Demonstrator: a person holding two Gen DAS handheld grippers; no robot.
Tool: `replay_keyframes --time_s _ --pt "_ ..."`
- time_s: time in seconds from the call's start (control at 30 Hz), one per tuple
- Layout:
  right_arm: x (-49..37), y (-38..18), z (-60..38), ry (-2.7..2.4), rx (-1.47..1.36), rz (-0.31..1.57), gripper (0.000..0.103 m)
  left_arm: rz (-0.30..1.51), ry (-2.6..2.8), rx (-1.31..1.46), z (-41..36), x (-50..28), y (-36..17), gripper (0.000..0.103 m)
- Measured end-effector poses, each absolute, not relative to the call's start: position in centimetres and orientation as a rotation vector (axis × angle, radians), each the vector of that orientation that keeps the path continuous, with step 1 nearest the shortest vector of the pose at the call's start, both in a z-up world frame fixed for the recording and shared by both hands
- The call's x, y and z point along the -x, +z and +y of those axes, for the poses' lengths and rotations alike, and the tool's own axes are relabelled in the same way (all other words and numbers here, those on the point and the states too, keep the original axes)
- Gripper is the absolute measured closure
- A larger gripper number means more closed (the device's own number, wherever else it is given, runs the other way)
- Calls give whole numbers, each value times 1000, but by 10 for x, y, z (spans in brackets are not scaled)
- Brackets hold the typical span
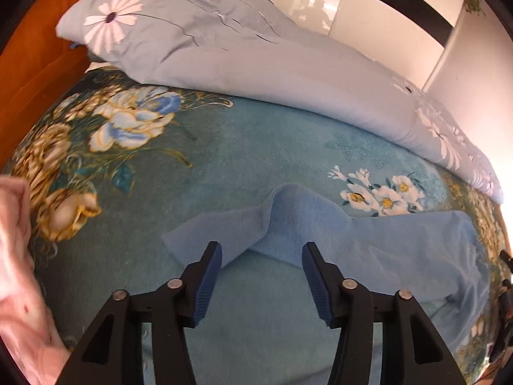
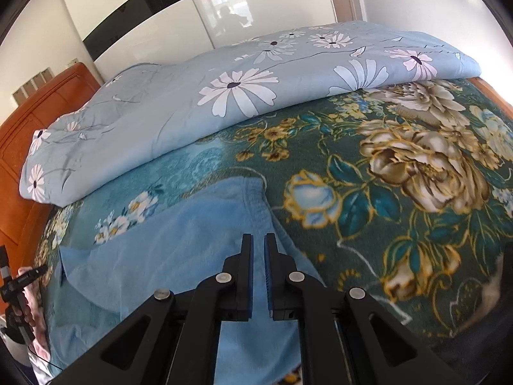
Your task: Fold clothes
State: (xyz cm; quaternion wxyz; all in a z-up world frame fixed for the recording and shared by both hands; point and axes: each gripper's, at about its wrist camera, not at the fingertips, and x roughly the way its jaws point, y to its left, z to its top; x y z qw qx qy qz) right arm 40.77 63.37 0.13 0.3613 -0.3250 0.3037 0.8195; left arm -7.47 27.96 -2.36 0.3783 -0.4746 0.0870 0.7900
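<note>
A light blue garment lies spread on the teal floral blanket, with one folded corner pointing left. My left gripper is open and empty just above the garment's near edge. In the right wrist view the same garment lies flat with its elastic waistband toward the far side. My right gripper is nearly shut, with a narrow gap between the jaws, hovering over the garment's right edge and holding nothing that I can see.
A pale blue daisy-print duvet is bunched along the far side of the bed. A pink garment lies at the left edge. An orange wooden headboard stands at the left. The left gripper and hand show at the far left.
</note>
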Motion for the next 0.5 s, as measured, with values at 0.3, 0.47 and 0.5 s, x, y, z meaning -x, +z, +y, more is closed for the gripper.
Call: replay_keyframes --time_s 0.3,0.47,0.5 --pt "-470 -35 569 2069 839 887 96 52 2124 1377 134 4 -81 38" --pt "-479 -53 579 1998 820 959 96 -70 2074 1354 131 -11 -90 38" --pt "-477 -55 581 1991 811 973 96 -110 2038 1354 134 -10 -90 38"
